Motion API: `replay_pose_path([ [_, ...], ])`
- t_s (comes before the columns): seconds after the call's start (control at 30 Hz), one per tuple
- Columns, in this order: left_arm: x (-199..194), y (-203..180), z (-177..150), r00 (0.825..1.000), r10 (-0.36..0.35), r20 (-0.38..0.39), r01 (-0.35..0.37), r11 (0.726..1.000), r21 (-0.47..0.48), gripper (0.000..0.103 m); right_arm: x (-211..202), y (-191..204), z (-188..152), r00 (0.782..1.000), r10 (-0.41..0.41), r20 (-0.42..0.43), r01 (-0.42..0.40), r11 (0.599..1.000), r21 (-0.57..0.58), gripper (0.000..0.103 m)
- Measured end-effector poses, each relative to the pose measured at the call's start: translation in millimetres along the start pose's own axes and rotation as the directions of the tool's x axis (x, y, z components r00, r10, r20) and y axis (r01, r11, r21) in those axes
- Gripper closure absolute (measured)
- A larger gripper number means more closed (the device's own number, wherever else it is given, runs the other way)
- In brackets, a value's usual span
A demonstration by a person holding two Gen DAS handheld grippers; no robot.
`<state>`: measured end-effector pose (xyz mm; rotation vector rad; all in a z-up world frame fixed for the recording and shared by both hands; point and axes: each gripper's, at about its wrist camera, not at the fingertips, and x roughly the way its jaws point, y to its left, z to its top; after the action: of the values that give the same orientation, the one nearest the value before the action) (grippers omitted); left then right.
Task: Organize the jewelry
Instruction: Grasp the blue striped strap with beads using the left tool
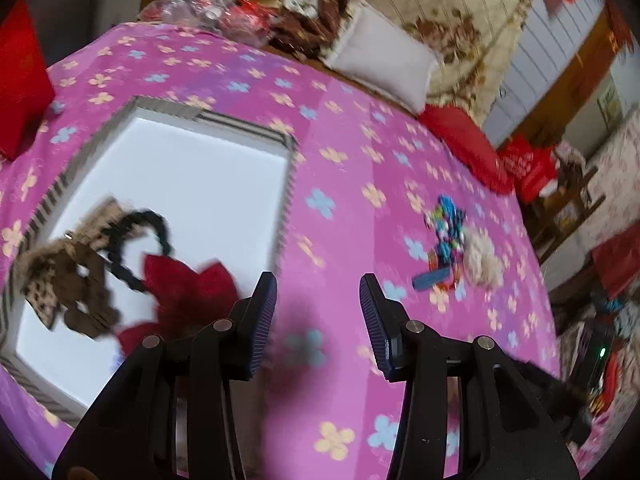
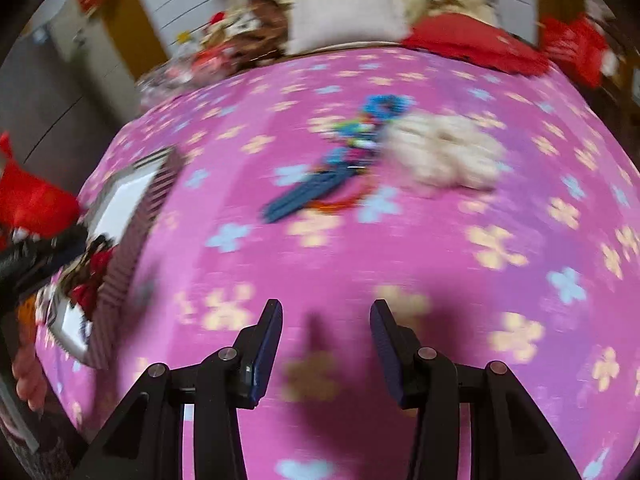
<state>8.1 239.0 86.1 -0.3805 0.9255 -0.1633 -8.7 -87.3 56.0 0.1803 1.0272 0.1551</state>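
A shallow white box with a striped rim lies on the pink flowered bedspread. In it are a red fabric flower, a black scrunchie and a brown leopard-print bow. A heap of colourful hair accessories with a cream fluffy scrunchie lies to the right on the spread. My left gripper is open and empty, just right of the box. My right gripper is open and empty, well short of the colourful heap and fluffy scrunchie. The box sits far left there.
A white pillow, red cushions and a cluttered pile lie at the bed's far edge. A red box stands at far left. The left hand and gripper show at the right view's left edge.
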Motion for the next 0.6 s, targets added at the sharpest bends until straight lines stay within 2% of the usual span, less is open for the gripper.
replay_pose_path([
  [0.1, 21, -30, -9, 0.998, 0.012, -0.057, -0.009, 0.998, 0.067, 0.061, -3, -34, -2, 1.000, -0.010, 0.015, 0.009, 0.999, 0.047, 0.059],
  [0.23, 55, -78, -16, 0.993, 0.038, -0.113, -0.018, 0.985, 0.171, 0.061, -7, -71, -8, 0.999, 0.015, 0.036, -0.019, 0.993, 0.117, 0.059],
  [0.4, 115, -146, -14, 0.984, 0.052, -0.168, 0.007, 0.943, 0.331, 0.061, -7, -98, -20, 0.997, 0.060, 0.047, -0.067, 0.983, 0.171, 0.059],
  [0.53, 158, -174, -11, 0.978, 0.125, -0.169, -0.042, 0.902, 0.430, 0.061, -9, -107, -25, 0.994, 0.086, 0.061, -0.096, 0.978, 0.184, 0.059],
  [0.6, 170, -181, -10, 0.977, 0.125, -0.173, -0.037, 0.896, 0.442, 0.057, -12, -110, -26, 0.993, 0.091, 0.074, -0.103, 0.978, 0.182, 0.059],
])
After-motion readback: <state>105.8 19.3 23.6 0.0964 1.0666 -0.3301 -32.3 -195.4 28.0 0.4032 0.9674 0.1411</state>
